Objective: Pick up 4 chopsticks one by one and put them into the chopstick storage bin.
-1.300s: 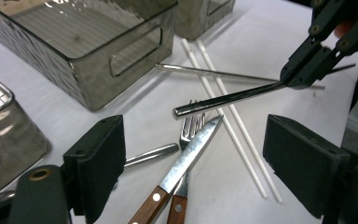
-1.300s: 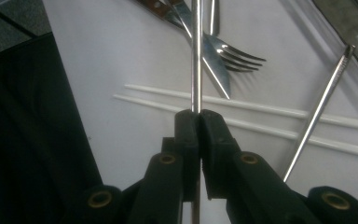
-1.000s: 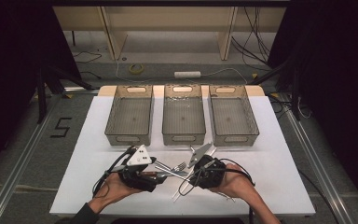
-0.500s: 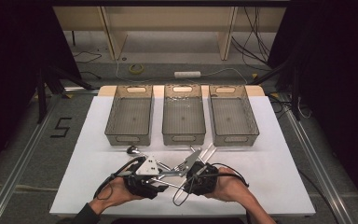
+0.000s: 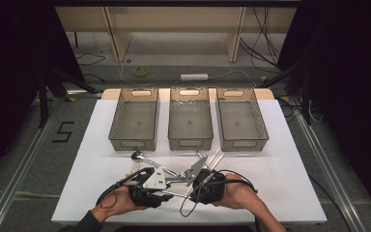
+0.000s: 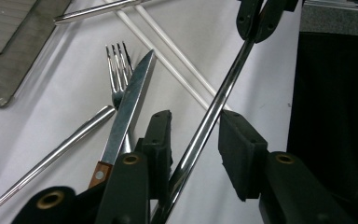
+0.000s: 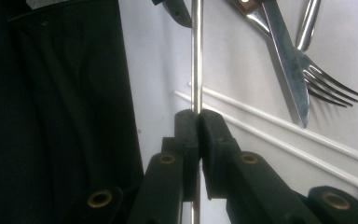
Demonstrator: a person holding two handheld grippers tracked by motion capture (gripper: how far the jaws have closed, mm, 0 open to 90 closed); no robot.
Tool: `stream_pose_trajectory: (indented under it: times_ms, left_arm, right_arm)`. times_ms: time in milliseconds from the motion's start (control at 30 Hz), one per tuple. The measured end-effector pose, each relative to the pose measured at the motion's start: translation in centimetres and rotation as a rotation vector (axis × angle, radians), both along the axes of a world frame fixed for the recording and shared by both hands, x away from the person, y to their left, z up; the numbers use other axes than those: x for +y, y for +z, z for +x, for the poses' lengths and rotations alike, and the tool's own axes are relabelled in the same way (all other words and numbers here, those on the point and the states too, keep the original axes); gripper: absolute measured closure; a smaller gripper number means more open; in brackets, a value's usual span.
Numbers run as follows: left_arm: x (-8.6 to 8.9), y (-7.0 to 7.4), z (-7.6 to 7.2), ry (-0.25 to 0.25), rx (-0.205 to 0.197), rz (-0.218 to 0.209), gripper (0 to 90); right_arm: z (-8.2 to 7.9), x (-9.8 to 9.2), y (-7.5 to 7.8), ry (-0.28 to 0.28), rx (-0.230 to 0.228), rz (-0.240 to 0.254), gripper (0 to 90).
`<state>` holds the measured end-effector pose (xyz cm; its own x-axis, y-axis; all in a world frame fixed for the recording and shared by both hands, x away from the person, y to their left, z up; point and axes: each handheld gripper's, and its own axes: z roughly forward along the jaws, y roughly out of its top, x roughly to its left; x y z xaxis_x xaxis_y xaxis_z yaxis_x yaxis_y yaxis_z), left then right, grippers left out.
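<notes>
The right gripper (image 7: 198,119) clamps a thin steel rod (image 7: 196,56) — stiff, light, slippery; the left gripper (image 6: 195,135), jaws just closing around it, not yet touching — should pinch mid-shaft.

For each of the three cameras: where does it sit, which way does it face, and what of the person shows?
High view: above the person's side, facing forward and down on the white table and three bins; both hands show.
Left gripper view: on the left gripper, looking along its jaws, which have just been closing around a metal rod.
Right gripper view: on the right gripper, shut on that rod.
Both gripper views share the rod, knife and fork.
</notes>
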<state>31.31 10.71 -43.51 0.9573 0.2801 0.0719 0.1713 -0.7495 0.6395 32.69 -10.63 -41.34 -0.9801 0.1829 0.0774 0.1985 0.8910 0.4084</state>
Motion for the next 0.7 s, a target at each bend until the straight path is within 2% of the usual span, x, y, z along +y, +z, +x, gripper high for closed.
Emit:
stream_pose_trajectory:
  times_ms: [333, 433, 467, 533, 600, 633, 700]
  left_arm:
    - [-0.1, 0.0, -0.4, -0.096, 0.015, 0.04, 74.8]
    - [-0.2, 0.0, -0.7, -0.138, 0.036, 0.047, 79.0]
    - [-0.3, -0.1, -0.9, -0.158, 0.044, 0.044, 81.6]
    - [-0.6, 0.0, -1.1, -0.162, 0.046, 0.051, 83.6]
    - [-0.6, 0.0, -1.1, -0.166, 0.044, 0.048, 83.8]
    - [-0.5, 0.0, -1.0, -0.158, 0.043, 0.042, 83.8]
    - [-0.2, 0.2, -0.8, -0.132, 0.037, 0.034, 83.9]
  right_arm:
    - [0.0, -0.2, 0.1, 0.065, 0.006, 0.003, 86.3]
    - [0.0, -0.4, 0.2, 0.091, 0.006, 0.018, 84.9]
    - [0.1, -0.5, 0.2, 0.086, 0.004, 0.018, 82.9]
    - [0.6, -0.9, 0.2, 0.054, 0.035, 0.033, 82.1]
    - [1.0, -1.4, 0.3, 0.016, 0.045, 0.067, 72.7]
    - [1.2, -1.7, 0.5, 0.002, 0.048, 0.076, 70.6]
    - [1.3, -2.3, 0.9, -0.019, 0.044, 0.122, 61.0]
